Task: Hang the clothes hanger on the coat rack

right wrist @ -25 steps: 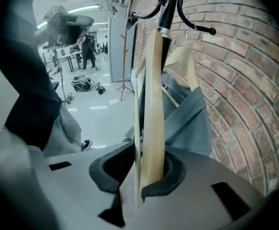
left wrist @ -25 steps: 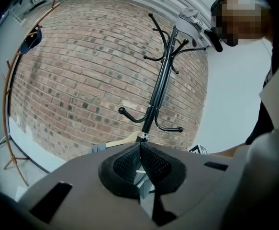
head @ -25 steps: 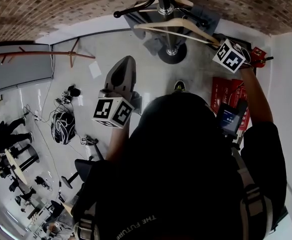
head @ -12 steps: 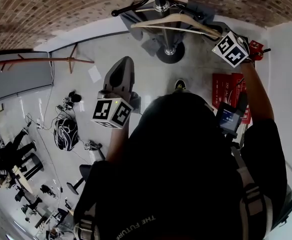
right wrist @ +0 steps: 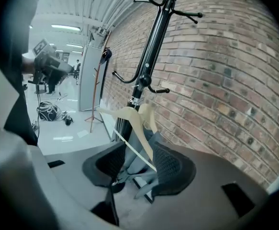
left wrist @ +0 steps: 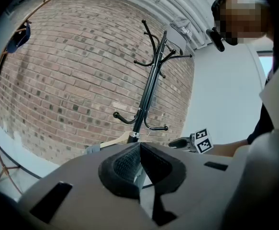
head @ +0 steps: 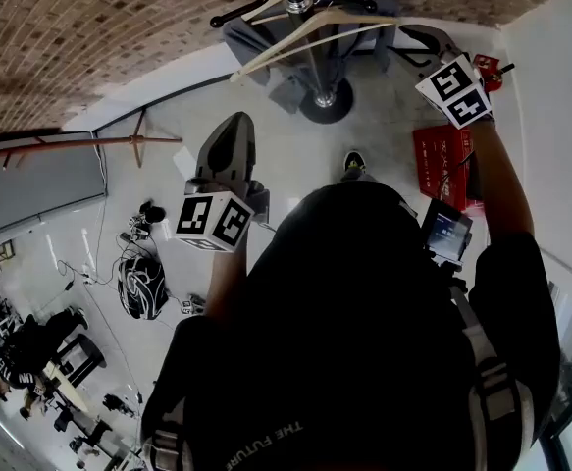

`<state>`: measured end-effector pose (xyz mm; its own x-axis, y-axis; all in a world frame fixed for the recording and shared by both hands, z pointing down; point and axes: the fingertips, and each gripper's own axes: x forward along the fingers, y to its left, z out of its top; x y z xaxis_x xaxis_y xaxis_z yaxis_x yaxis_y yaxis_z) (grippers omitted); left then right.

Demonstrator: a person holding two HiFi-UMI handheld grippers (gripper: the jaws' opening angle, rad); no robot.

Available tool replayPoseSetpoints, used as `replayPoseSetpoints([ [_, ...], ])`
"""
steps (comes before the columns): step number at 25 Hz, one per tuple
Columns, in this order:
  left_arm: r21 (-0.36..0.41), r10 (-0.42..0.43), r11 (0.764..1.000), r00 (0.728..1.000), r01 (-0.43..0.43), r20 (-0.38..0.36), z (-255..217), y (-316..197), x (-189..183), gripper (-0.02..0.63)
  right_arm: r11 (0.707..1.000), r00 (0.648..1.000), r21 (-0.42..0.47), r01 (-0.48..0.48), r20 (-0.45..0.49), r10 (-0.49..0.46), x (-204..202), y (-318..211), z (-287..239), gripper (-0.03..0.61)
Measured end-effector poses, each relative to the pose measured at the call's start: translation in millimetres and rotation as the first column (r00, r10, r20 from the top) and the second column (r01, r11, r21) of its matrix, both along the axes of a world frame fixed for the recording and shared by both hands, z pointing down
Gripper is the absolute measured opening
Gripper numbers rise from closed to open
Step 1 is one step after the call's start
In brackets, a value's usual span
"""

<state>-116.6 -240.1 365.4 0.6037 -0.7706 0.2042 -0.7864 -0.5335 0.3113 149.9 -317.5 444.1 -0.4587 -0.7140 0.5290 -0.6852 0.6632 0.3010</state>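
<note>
The black coat rack [head: 303,8] stands against the brick wall, its pole also in the left gripper view [left wrist: 149,92] and the right gripper view [right wrist: 149,56]. A pale wooden hanger [head: 310,35] hangs from the rack, tilted. Its near arm [right wrist: 135,128] runs down into the gap between my right gripper's [right wrist: 132,164] pads, which are opening and do not press on it. That gripper [head: 415,39] sits just right of the hanger's end. My left gripper [head: 229,140] is lower left of the rack, its jaws [left wrist: 139,159] shut on nothing.
A grey garment [right wrist: 134,169] hangs low on the rack above its round base [head: 327,101]. Red boxes [head: 444,157] lie by the white wall on the right. A thin brown rack [head: 119,141], a helmet [head: 140,287] and cables are on the floor at left.
The right gripper let go of the hanger's end and rose. The hanger now hangs tilted on the rack, its far end lower. The left gripper drifted slightly.
</note>
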Motion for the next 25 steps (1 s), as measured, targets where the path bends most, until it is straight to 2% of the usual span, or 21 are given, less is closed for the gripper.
replayPoseSetpoints([
  [9, 0.013, 0.081, 0.997, 0.997, -0.080, -0.015, -4.9, 16.6, 8.1, 0.020, 0.992, 0.992, 0.110, -0.065, 0.113, 0.052, -9.8, 55.5, -59.2, 0.169],
  [14, 0.025, 0.106, 0.994, 0.994, -0.106, -0.027, -7.6, 26.2, 12.6, 0.020, 0.973, 0.983, 0.204, -0.112, 0.166, 0.078, -10.0, 82.2, -93.3, 0.162],
  [17, 0.032, 0.113, 0.993, 0.993, -0.112, -0.032, -9.1, 32.4, 13.6, 0.020, 0.951, 0.970, 0.261, -0.166, 0.215, 0.111, -6.3, 95.1, -112.7, 0.113],
  [20, 0.034, 0.119, 0.993, 0.992, -0.117, -0.035, -8.8, 39.1, 13.7, 0.020, 0.935, 0.962, 0.282, -0.215, 0.224, 0.154, 0.7, 105.7, -119.4, 0.053],
  [25, 0.033, 0.128, 0.991, 0.991, -0.127, -0.034, -7.9, 48.4, 15.2, 0.020, 0.919, 0.943, 0.277, -0.280, 0.261, 0.208, 14.4, 118.9, -115.7, 0.020],
])
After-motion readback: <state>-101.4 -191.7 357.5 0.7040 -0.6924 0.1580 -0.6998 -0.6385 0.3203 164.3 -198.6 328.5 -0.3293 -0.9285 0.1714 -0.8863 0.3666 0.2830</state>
